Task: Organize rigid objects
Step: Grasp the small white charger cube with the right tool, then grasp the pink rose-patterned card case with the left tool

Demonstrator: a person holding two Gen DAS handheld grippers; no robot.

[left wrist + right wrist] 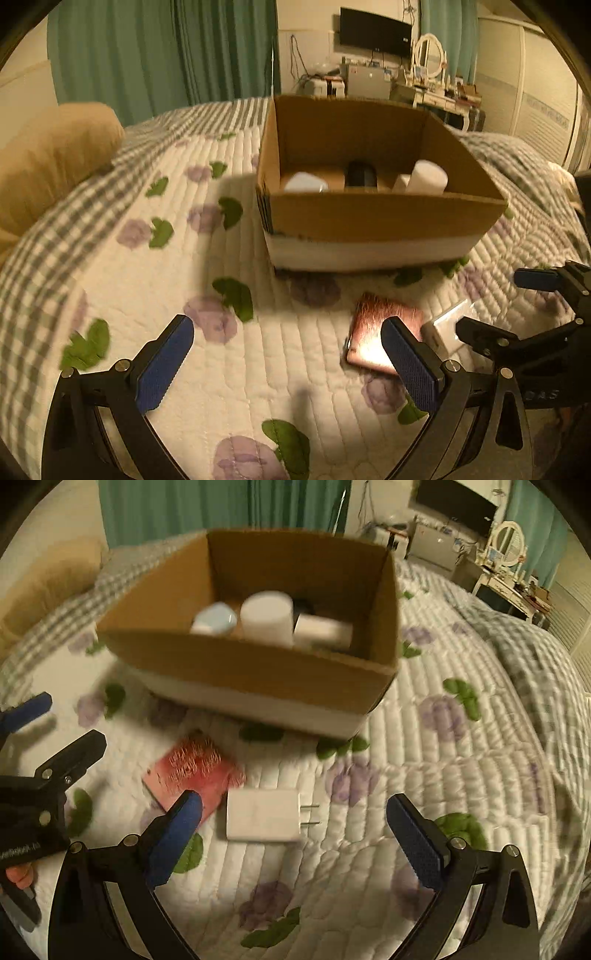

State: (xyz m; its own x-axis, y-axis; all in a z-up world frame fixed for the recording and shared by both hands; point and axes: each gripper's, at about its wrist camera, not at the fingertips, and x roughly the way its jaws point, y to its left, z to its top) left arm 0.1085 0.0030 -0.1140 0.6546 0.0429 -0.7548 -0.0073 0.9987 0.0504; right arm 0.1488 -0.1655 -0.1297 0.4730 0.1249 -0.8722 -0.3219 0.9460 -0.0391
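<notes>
A cardboard box (pixel 384 218) (pixel 236 672) sits on the quilted bed and holds a white cylinder (pixel 267 618), a pale blue round thing (pixel 216 620), a white block (pixel 323 633) and a dark object (pixel 361 175). In front of it lie a shiny pink flat card (pixel 373 339) (pixel 192 775) and a white plug charger (pixel 264 819) (pixel 445 330). My left gripper (pixel 288 336) is open and empty above the quilt, left of the card. My right gripper (pixel 295 812) is open and empty, its fingers either side of the charger and above it.
A tan pillow (pixel 48 162) lies at the bed's left. The quilt (pixel 424 760) has purple flowers and green leaves. A dresser with an oval mirror (pixel 428 51), a wall screen (pixel 375 31) and green curtains (pixel 162 51) stand beyond the bed.
</notes>
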